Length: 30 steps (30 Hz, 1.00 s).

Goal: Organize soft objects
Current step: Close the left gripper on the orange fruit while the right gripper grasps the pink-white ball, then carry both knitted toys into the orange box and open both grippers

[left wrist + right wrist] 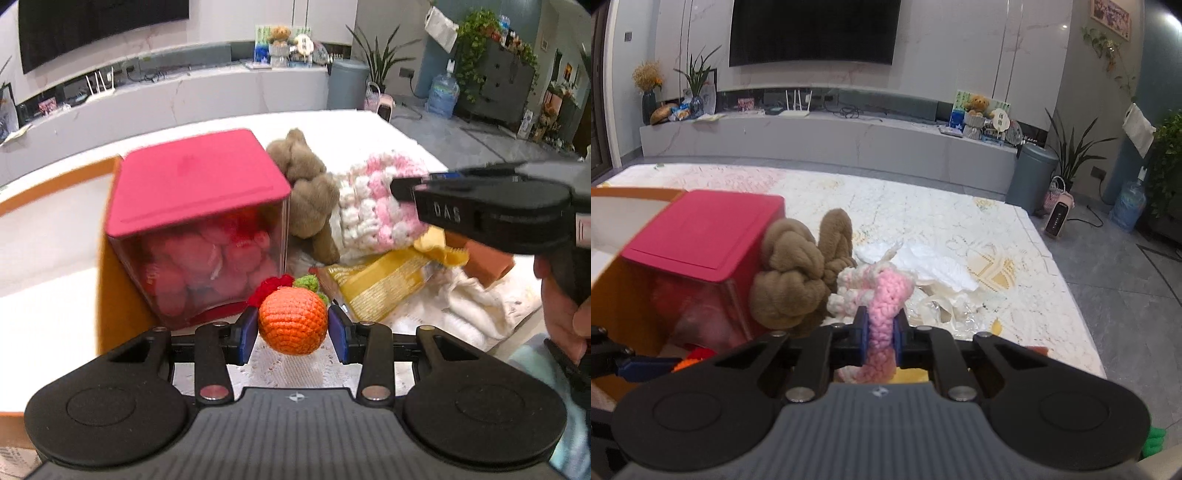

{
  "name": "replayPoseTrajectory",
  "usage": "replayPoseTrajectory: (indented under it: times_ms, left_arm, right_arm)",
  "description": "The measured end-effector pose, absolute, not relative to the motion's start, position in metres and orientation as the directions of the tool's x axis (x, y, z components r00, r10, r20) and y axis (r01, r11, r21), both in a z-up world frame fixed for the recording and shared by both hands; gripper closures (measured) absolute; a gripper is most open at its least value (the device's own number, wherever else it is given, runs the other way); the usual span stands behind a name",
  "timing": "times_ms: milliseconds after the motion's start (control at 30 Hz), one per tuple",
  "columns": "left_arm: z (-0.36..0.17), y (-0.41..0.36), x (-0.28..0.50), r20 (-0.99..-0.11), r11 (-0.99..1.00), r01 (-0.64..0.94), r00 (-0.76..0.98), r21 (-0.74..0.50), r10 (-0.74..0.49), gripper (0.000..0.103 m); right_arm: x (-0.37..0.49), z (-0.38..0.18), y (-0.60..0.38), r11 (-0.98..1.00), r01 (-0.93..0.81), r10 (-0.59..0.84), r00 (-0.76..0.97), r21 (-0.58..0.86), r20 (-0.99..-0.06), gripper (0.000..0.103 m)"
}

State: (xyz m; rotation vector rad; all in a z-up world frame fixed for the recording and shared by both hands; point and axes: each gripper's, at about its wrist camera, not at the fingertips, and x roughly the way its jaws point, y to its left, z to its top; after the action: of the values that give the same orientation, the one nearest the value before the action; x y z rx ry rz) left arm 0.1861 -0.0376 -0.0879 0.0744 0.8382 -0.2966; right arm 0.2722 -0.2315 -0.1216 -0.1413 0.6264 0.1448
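Note:
My left gripper (292, 328) is shut on an orange crochet ball (293, 319) with red and green trim, held just above the white cloth. My right gripper (882, 334) is shut on a pink and white crochet piece (882, 314); it also shows in the left wrist view (373, 206), where the right gripper (402, 190) reaches in from the right. A brown knotted plush (310, 192) leans against a clear box with a pink lid (195, 181) that holds pink soft things. Both also show in the right wrist view: plush (798, 280), box (701, 240).
An orange bin (110, 280) stands behind and left of the box. A yellow packet (380, 284), yellow cloth (443, 251), an orange-brown block (487, 262) and white cloths (469, 306) lie on the right. White crumpled paper (934, 266) lies beyond the crochet piece on the patterned cover.

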Motion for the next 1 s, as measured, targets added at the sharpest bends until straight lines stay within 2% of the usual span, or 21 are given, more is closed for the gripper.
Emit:
replayPoseTrajectory:
  times_ms: [233,600,800,1000]
  left_arm:
    - [-0.055,-0.022,0.166,-0.690,0.960,0.270,0.681,-0.075,-0.245,0.057]
    - [-0.019,0.018,0.142,-0.615,0.979,0.190,0.765,-0.068,-0.191,0.057]
    - [-0.006,0.048,0.148,-0.606,0.993,0.120,0.788,-0.018,-0.107,0.057]
    - [0.002,0.090,0.165,-0.641,0.999,0.038,0.767,0.002,-0.028,0.057]
  right_arm:
    - [0.241,-0.094,-0.231,0.984,-0.169,0.108,0.825,-0.060,-0.555,0.093]
    - [0.191,-0.050,-0.211,0.983,-0.182,0.144,0.862,-0.032,-0.487,0.093]
    - [0.173,-0.028,-0.179,0.964,-0.265,0.241,0.869,0.004,-0.432,0.093]
    - [0.175,-0.011,-0.130,0.914,-0.403,0.388,0.827,0.053,-0.406,0.093]
